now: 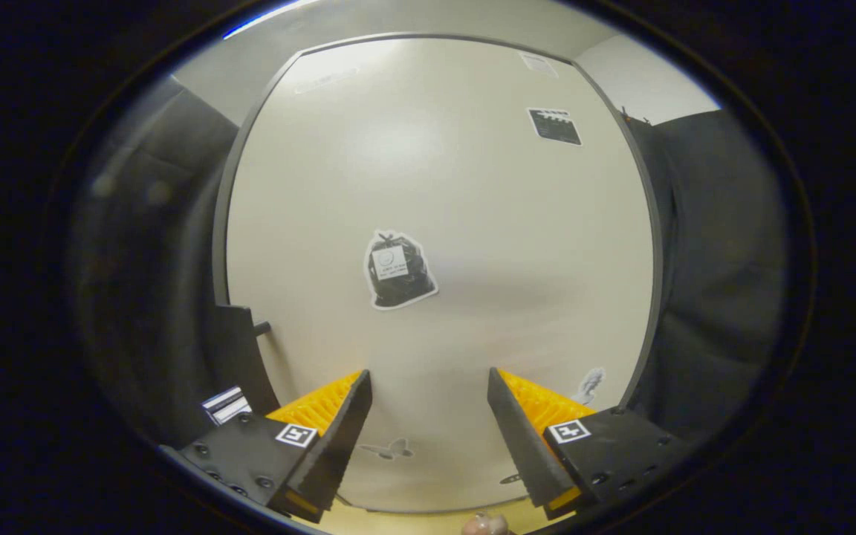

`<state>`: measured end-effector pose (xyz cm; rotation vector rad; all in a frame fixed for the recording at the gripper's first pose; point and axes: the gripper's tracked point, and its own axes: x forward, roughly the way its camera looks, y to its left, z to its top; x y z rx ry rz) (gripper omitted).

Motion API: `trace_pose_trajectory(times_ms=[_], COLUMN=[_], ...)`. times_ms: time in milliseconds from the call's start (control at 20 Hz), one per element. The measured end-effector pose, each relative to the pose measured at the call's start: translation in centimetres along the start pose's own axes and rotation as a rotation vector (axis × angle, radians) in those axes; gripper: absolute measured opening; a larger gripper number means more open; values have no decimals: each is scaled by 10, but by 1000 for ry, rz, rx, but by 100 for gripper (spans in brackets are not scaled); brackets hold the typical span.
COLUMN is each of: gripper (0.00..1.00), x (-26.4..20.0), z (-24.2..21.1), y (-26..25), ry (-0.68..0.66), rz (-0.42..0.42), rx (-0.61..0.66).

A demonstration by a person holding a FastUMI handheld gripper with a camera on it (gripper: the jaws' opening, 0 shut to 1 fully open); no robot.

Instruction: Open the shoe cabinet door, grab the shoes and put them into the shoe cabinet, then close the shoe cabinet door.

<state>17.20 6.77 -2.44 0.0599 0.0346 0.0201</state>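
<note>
While the fingers (429, 438) gape empty, a pale cabinet door (472, 223) faces them; dark cloth flanks it.

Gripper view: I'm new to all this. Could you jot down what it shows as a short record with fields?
facing: a pale cabinet door, close ahead of the fingers
door state: looks shut
stickers on door: a black bag sticker mid-door, a dark label higher up, a faint butterfly between the fingers
handle: a dark one at the door's edge
gripper: open, holding nothing
shoes: cannot tell where
</note>
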Motion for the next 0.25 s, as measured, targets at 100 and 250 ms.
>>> trace_pose_trajectory(times_ms=[100, 250], gripper=[96, 96], x=[-14, -36], z=[14, 32], y=[-3, -6], ry=[-37, -82], rz=[2, 4], rx=[18, 23])
